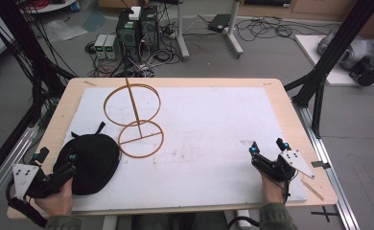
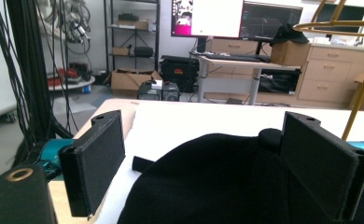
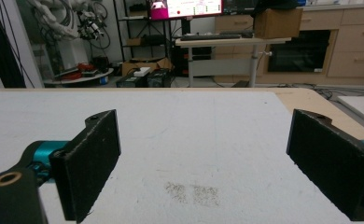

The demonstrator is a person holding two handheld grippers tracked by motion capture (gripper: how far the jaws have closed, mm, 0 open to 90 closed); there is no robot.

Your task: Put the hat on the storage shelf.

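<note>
Progress: early, by my reading. Black cap [image 1: 90, 163] lies flat on the white mat [image 1: 209, 124] at the near left of the worktop [image 1: 281, 103], just beside the base ring of the gold wire stand [image 1: 136, 125], not yet on it. Left tool [image 1: 66, 168] sits at the cap's near edge, jaws spread wide with the fabric between them but not pinched, as the left gripper view shows [image 2: 208, 158]. Right tool [image 1: 267, 148] rests at the near right, jaws apart, nothing between them. Remaining, likely: grip the cap, lift it, place it on the stand.
</note>
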